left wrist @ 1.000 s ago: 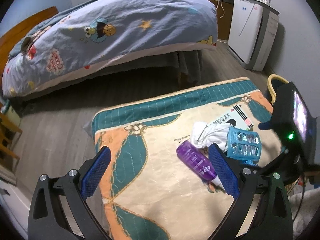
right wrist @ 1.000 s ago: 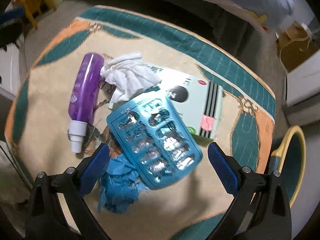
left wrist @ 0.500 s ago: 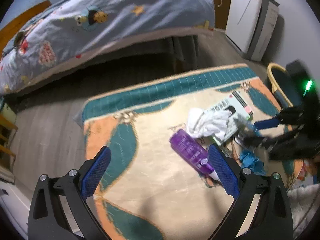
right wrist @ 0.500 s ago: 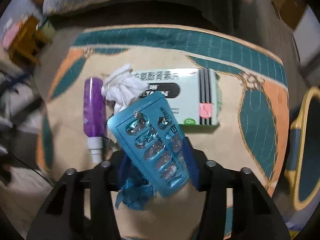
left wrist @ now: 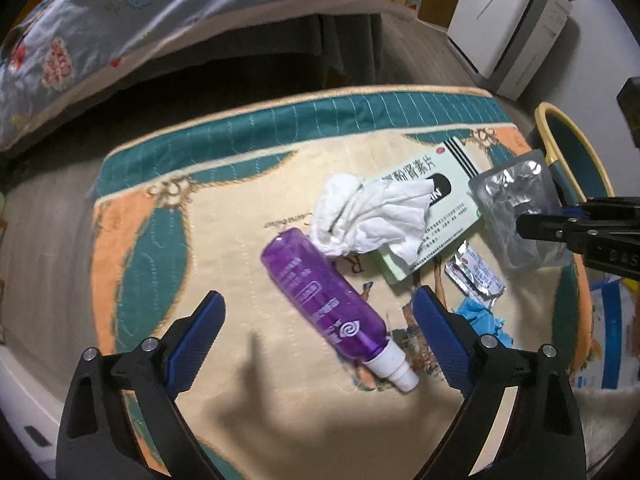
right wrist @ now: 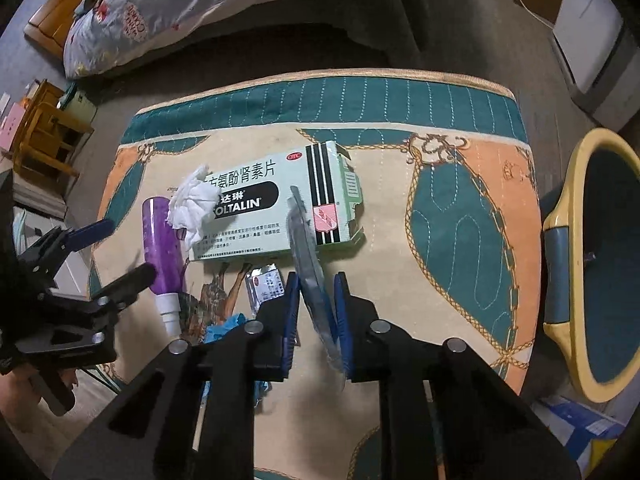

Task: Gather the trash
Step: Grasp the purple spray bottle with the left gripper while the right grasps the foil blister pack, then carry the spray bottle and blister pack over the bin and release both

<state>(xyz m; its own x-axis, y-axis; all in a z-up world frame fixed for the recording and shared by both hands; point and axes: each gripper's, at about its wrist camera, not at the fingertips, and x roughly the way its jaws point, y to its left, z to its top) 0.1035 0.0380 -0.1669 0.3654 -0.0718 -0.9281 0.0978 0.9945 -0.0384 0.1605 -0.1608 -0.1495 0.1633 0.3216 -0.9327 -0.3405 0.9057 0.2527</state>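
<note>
Trash lies on a patterned rug [left wrist: 248, 160]: a purple bottle [left wrist: 328, 300], a crumpled white tissue [left wrist: 372, 216], a pale green medicine box [right wrist: 272, 204], a small foil sachet [left wrist: 476, 276] and a blue scrap [left wrist: 480, 316]. My right gripper [right wrist: 316, 292] is shut on an empty blister pack [right wrist: 310, 256] and holds it edge-on above the rug; the pack's silver back shows in the left wrist view [left wrist: 516, 208]. My left gripper [left wrist: 318, 312] is open, with the purple bottle between its fingers' line of sight.
A yellow-rimmed teal bin [right wrist: 600, 252] stands at the rug's right edge. A bed with a cartoon duvet [left wrist: 160, 12] is behind. A white appliance [left wrist: 512, 12] stands at the back right. A wooden stool [right wrist: 44, 136] is at the left.
My right gripper has closed on the blister pack and lifted it, turning it edge-on. My left gripper has moved closer over the purple bottle.
</note>
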